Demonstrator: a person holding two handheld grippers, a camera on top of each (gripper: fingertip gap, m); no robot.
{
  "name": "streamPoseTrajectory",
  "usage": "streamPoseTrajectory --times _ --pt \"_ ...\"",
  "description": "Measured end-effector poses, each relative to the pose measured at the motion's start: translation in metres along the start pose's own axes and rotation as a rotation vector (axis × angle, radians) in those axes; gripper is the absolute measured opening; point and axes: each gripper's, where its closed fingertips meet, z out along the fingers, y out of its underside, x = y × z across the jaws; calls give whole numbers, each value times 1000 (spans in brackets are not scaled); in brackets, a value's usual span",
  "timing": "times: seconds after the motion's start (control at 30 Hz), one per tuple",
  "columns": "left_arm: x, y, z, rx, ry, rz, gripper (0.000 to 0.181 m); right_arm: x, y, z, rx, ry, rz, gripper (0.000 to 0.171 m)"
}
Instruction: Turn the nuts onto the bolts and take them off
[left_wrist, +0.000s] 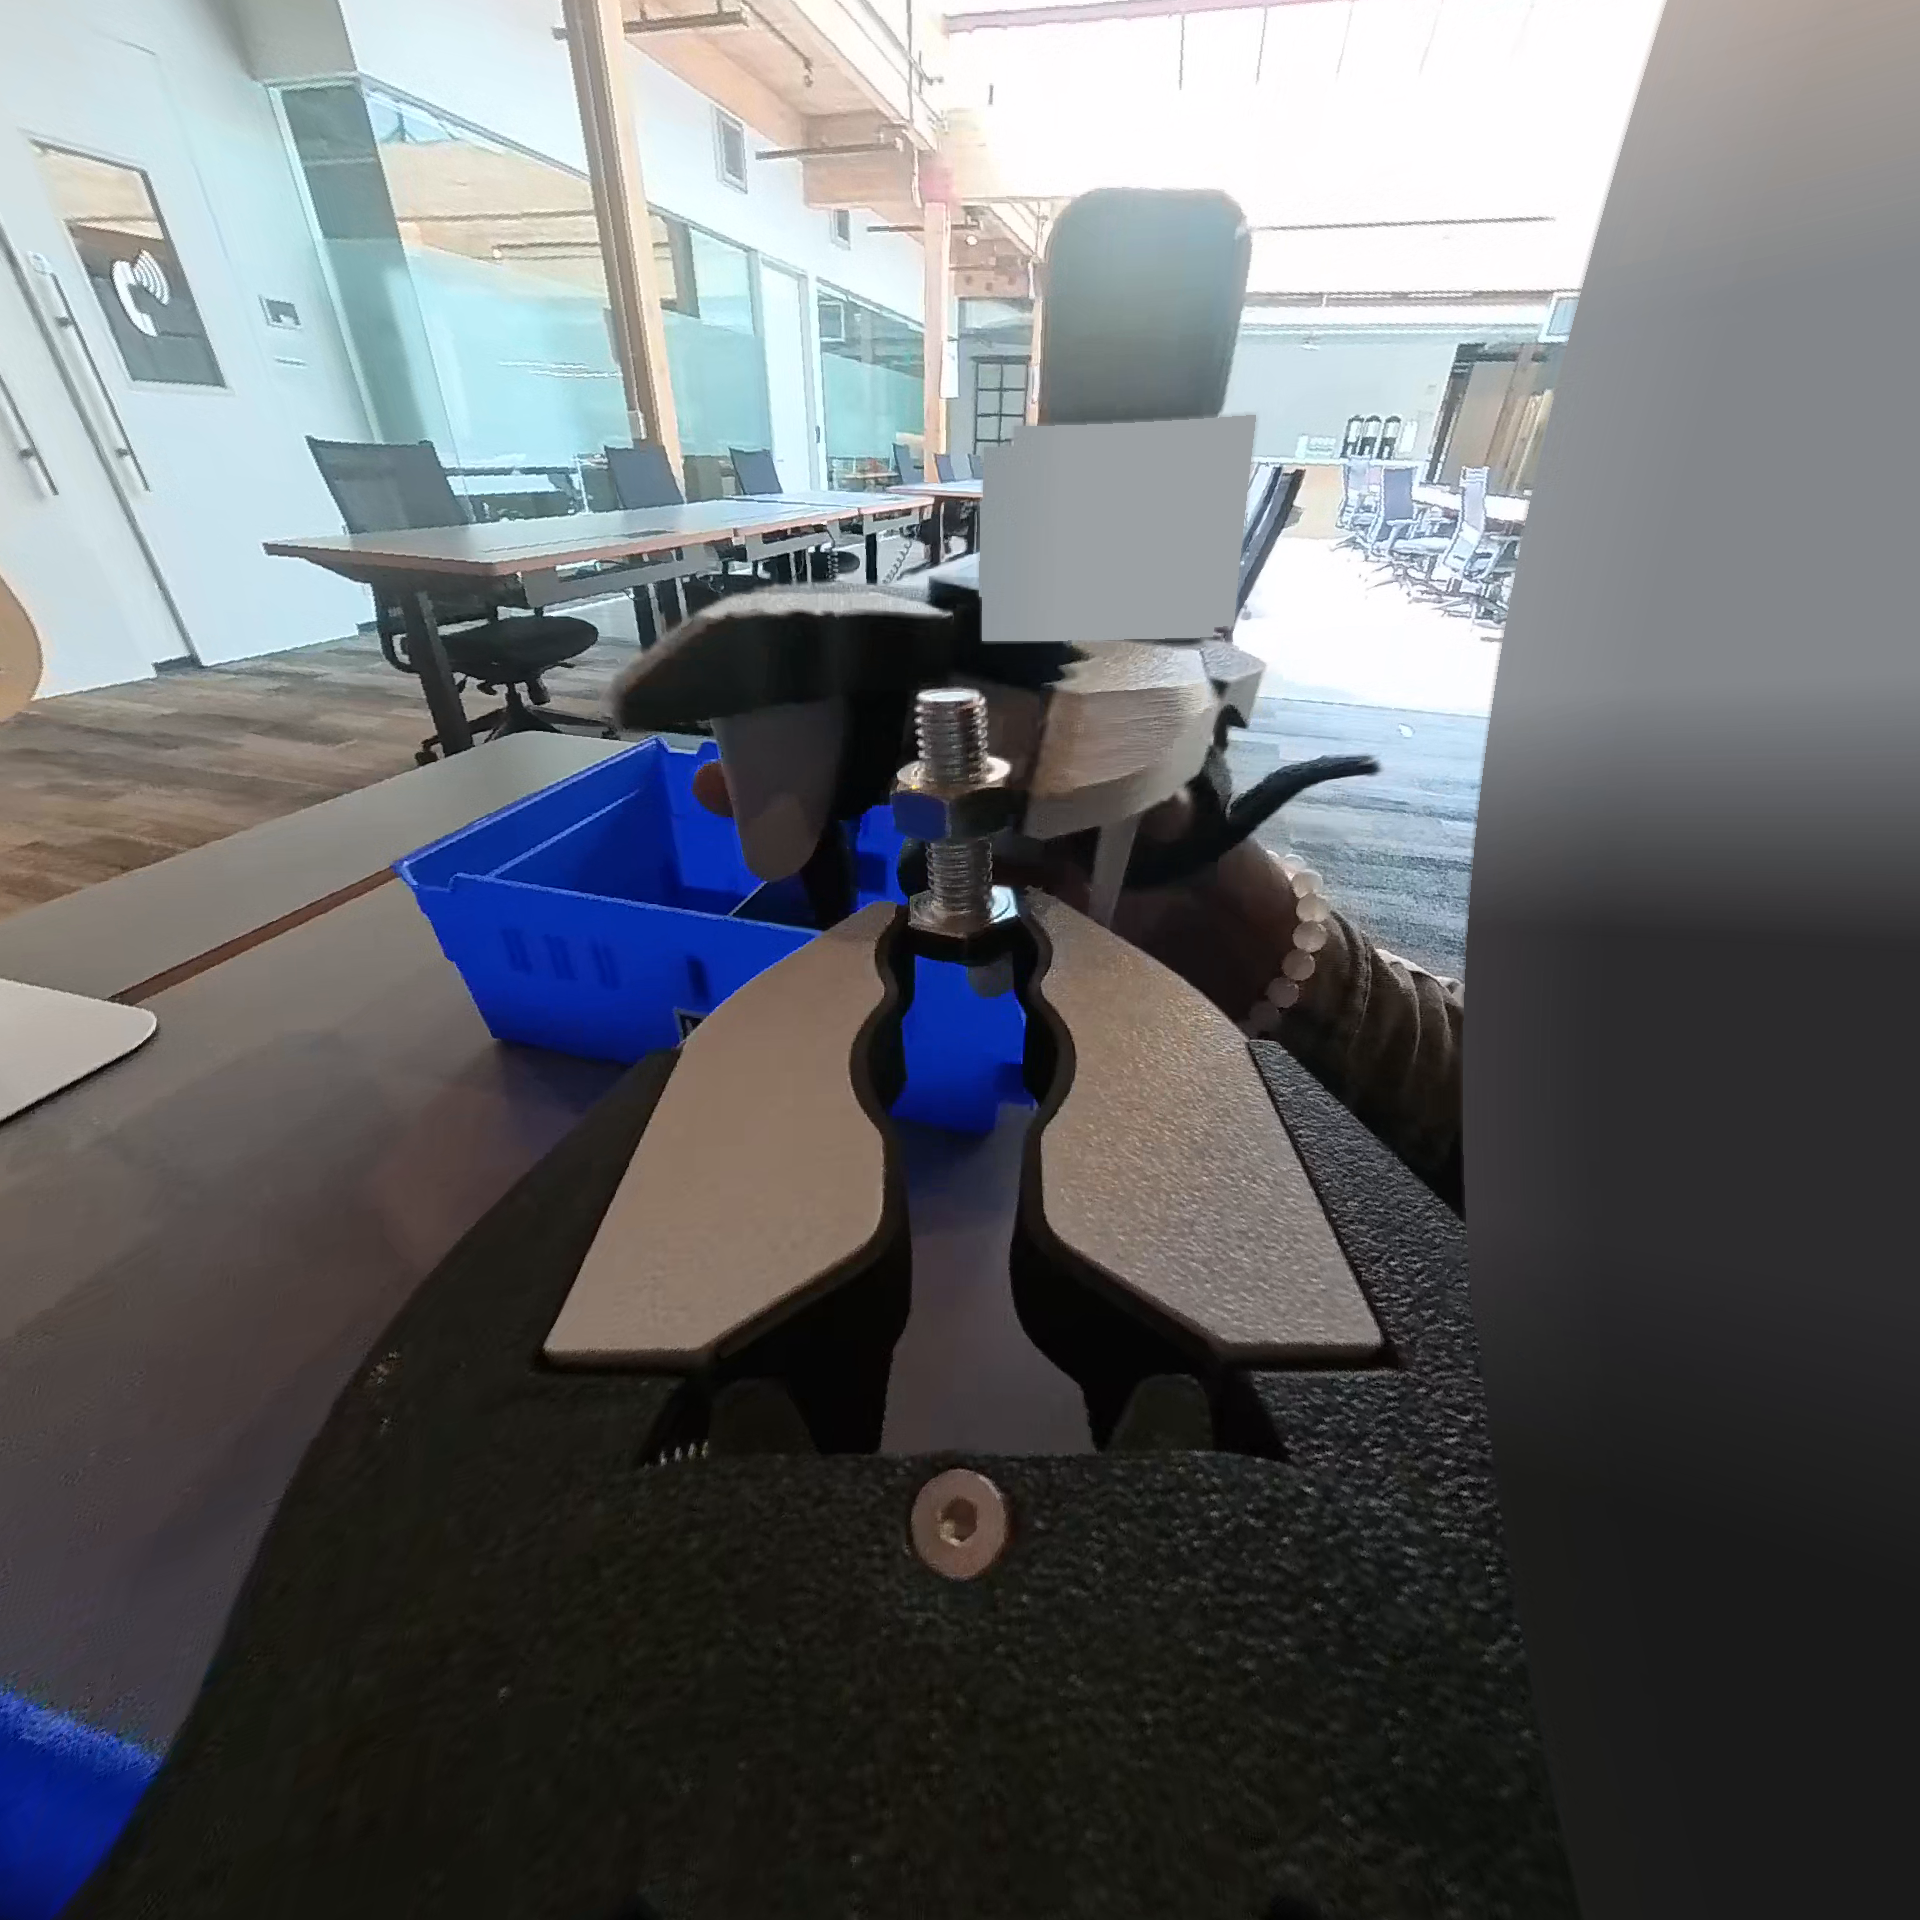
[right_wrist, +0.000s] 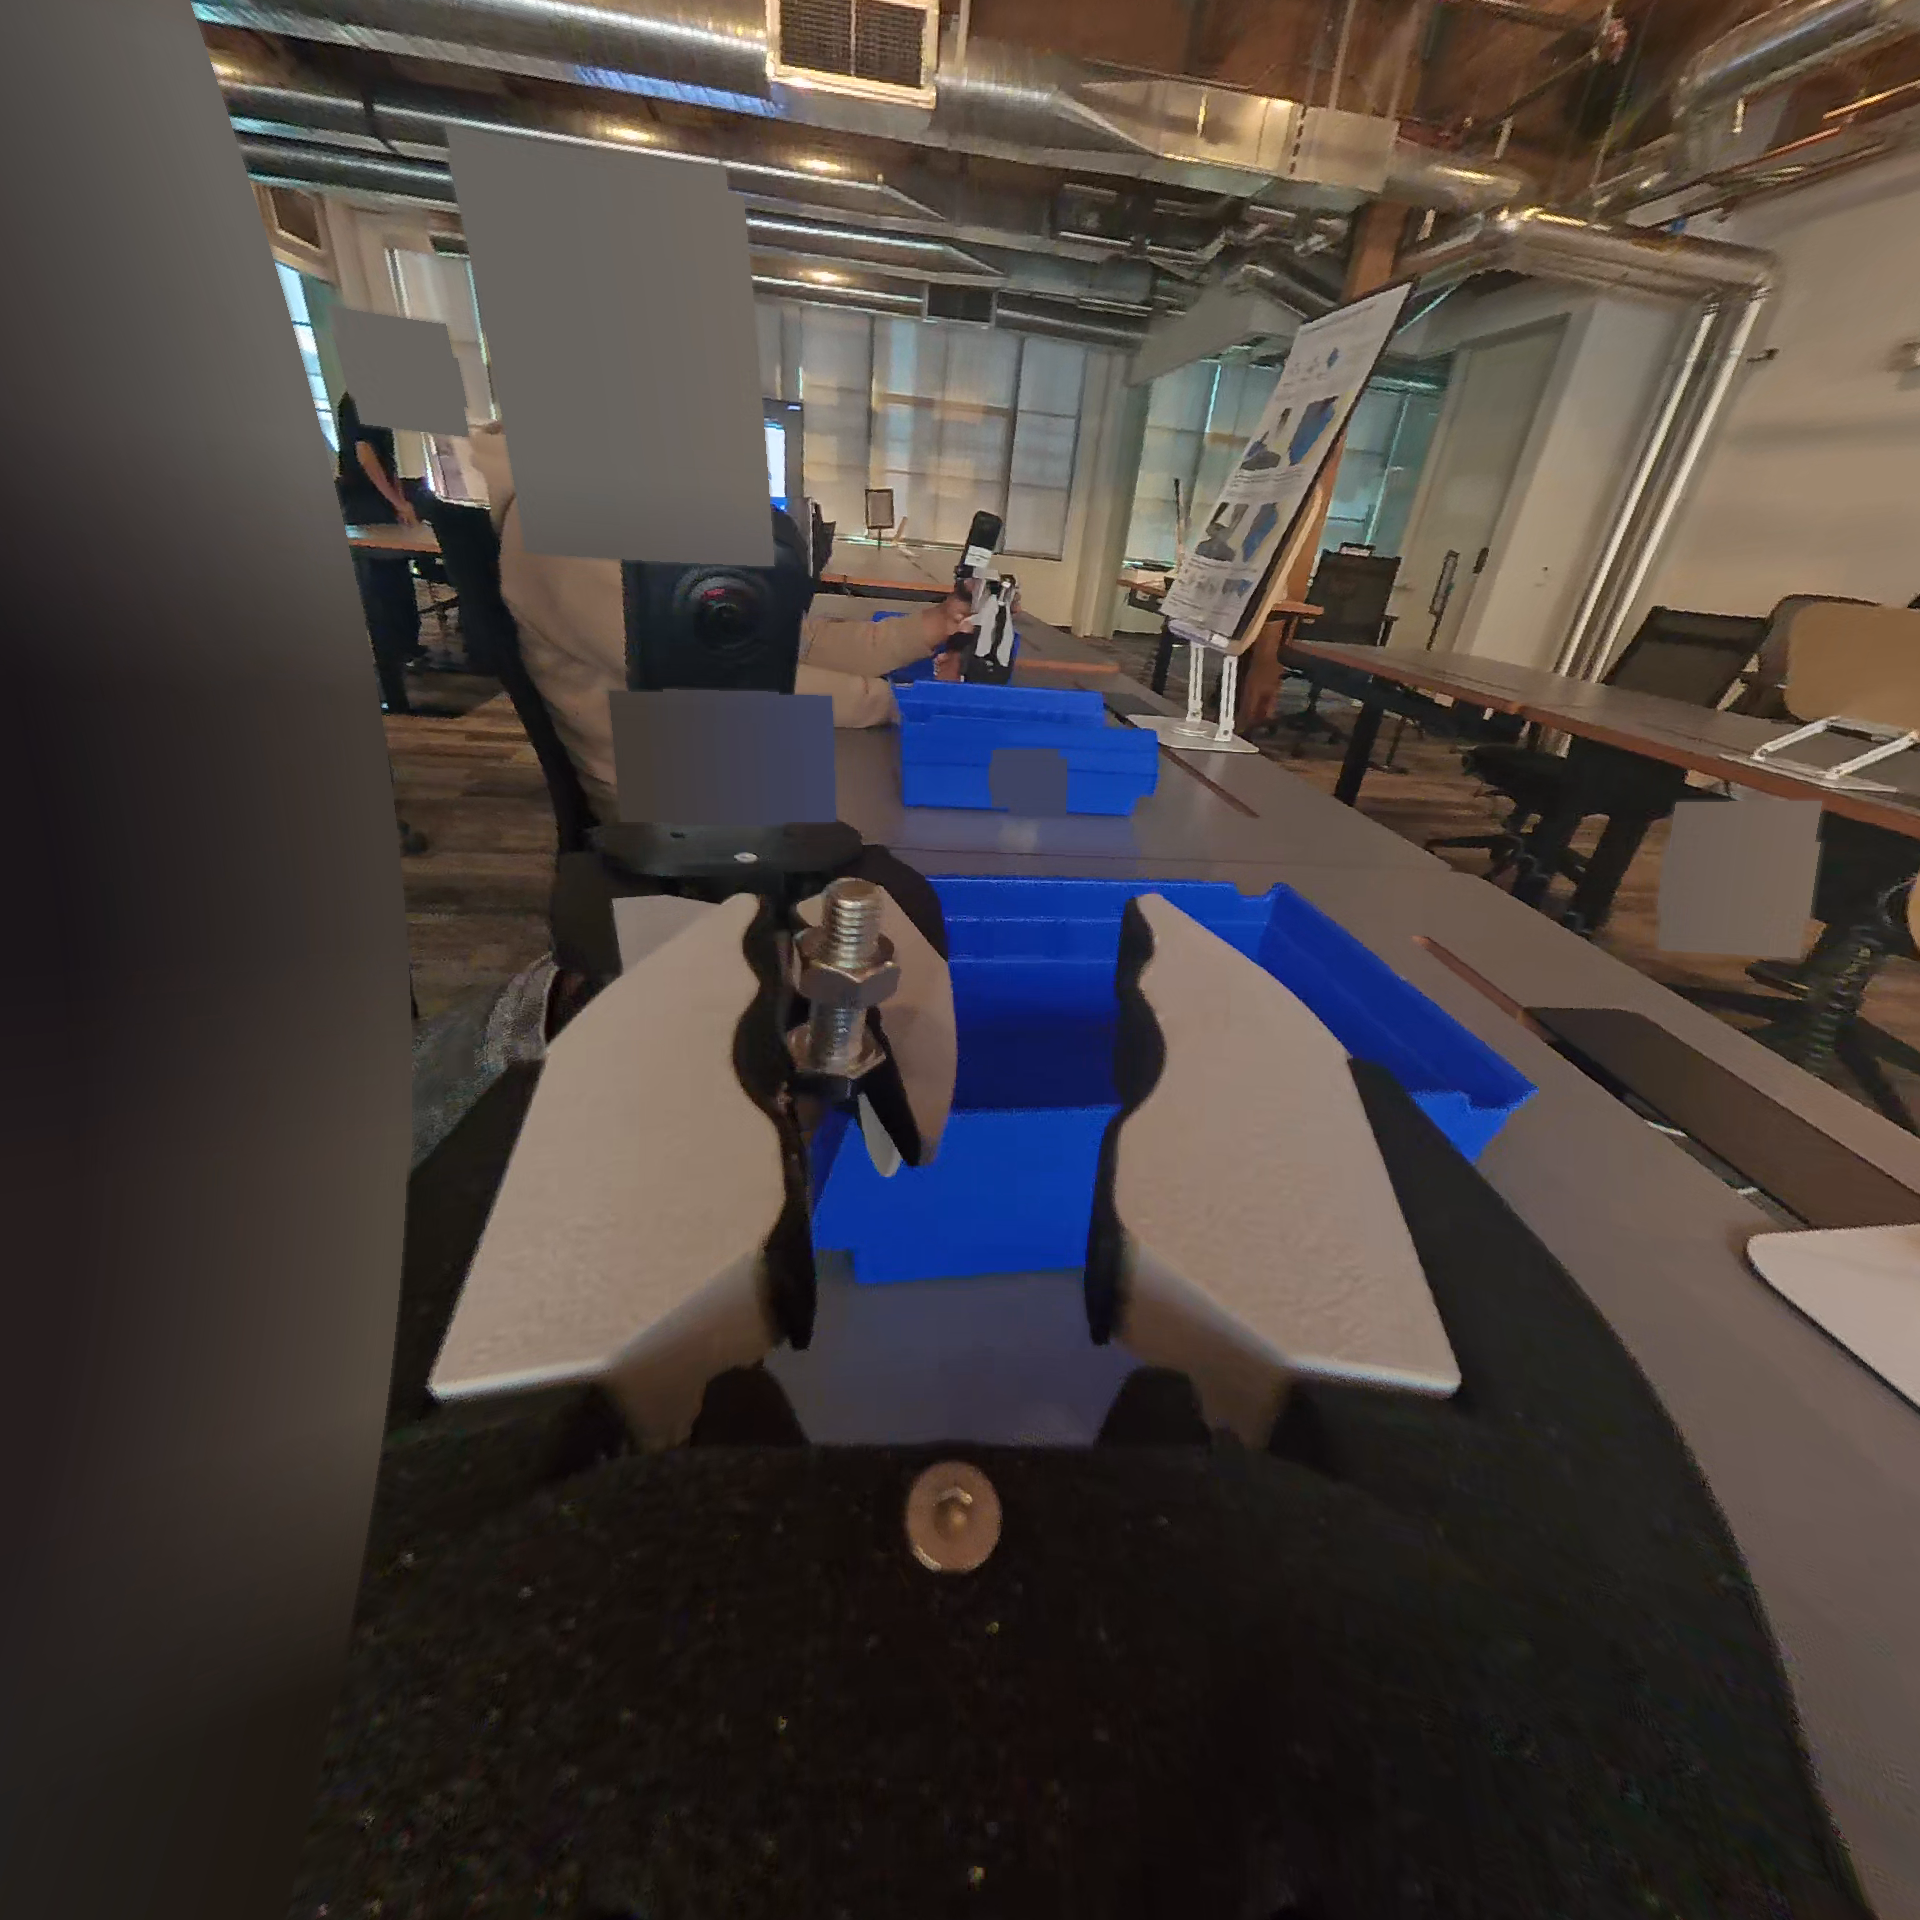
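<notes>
A silver bolt (left_wrist: 951, 727) stands upright with a hex nut (left_wrist: 951, 812) partway down its thread. My left gripper (left_wrist: 956, 925) is shut on the bolt's head and holds it above a blue bin (left_wrist: 582, 914). My right gripper (right_wrist: 945, 925) is open. In the right wrist view the bolt (right_wrist: 850, 914) and nut (right_wrist: 847, 977) sit close to its left finger (right_wrist: 644, 1122), and its right finger (right_wrist: 1247, 1122) stands well apart. In the left wrist view the right gripper's fingers (left_wrist: 779, 779) flank the nut without closing on it.
The blue bin (right_wrist: 1351, 997) sits on a dark table (left_wrist: 260, 1195). A white flat base (right_wrist: 1849, 1299) lies at the table edge. Farther along are another blue bin (right_wrist: 1122, 769), a person's hand with a gripper (right_wrist: 977, 613) and a poster on a stand (right_wrist: 1288, 457). The left gripper's tips are roughly 5 centimetres from the right gripper's.
</notes>
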Motion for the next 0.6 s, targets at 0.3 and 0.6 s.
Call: streamPoseTrajectory --times 0.3,0.6 --pt "-2 -8 -7 47 22 -26 18 28 -19 -70 145 162 -26 0" --pt "0 3 3 3 16 12 18 -3 7 -6 -27 15 -8 56"
